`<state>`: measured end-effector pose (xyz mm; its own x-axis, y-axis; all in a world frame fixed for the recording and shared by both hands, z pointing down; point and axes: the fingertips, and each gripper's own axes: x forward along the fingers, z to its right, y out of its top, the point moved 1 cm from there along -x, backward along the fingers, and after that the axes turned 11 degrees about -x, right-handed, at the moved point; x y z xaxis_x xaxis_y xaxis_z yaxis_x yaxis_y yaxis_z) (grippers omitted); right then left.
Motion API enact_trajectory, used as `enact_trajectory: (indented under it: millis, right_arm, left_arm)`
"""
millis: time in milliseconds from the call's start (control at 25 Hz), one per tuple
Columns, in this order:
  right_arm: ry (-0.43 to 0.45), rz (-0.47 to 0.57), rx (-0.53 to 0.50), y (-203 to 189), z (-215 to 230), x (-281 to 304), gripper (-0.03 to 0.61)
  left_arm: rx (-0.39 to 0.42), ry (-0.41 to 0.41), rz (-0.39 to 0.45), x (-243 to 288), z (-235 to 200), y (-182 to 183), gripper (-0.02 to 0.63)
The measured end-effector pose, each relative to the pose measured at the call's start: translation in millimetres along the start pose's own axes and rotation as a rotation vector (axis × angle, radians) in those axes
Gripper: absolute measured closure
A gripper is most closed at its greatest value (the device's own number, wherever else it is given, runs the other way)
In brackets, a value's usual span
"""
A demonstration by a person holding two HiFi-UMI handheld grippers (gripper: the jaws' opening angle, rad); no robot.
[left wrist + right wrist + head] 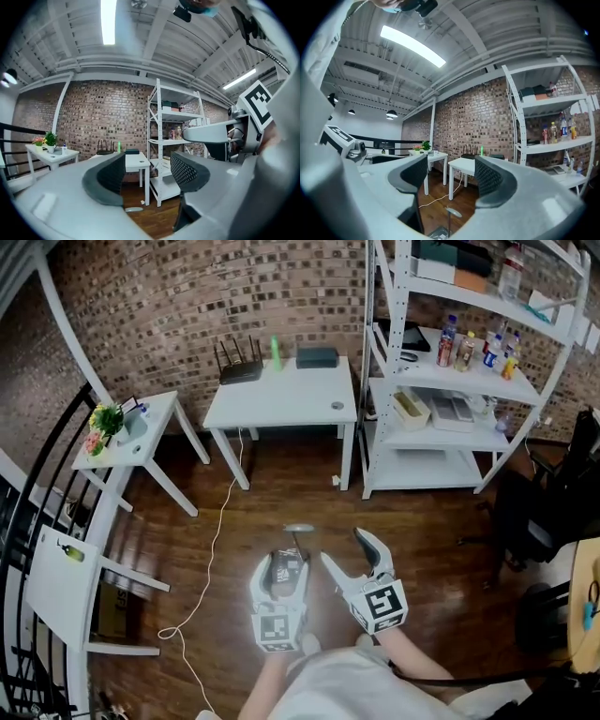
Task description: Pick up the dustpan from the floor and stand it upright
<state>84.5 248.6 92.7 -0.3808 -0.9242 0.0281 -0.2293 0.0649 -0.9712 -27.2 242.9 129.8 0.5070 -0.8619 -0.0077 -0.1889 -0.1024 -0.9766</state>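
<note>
The dustpan stands upright on the wooden floor, its pale handle top (pixel 298 530) above the dark pan. In the head view it shows between and beyond my two grippers, apart from both. My left gripper (pixel 282 568) is held level and open, with nothing between its jaws (pixel 145 176); only the handle top (pixel 133 209) shows low in its view. My right gripper (pixel 342 547) is also level and wide open, nothing between its jaws (pixel 450 176). Below them the handle (pixel 452 213) and part of the pan (pixel 437 233) are visible.
A white table (pixel 281 399) stands against the brick wall, with a white shelf rack (pixel 450 442) to its right and a small side table with a plant (pixel 141 442) to its left. A white cable (pixel 214 554) trails over the floor. A dark chair (pixel 534 512) is at the right.
</note>
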Motion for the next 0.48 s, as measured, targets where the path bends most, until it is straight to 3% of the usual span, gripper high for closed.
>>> enact_trajectory:
  millis: [480]
  right_arm:
    - [0.003,0.016,-0.017,-3.3,22.5,-17.6,0.281]
  left_arm:
    - [0.01,0.107,0.028,-15.0,6.8,13.8,0.323]
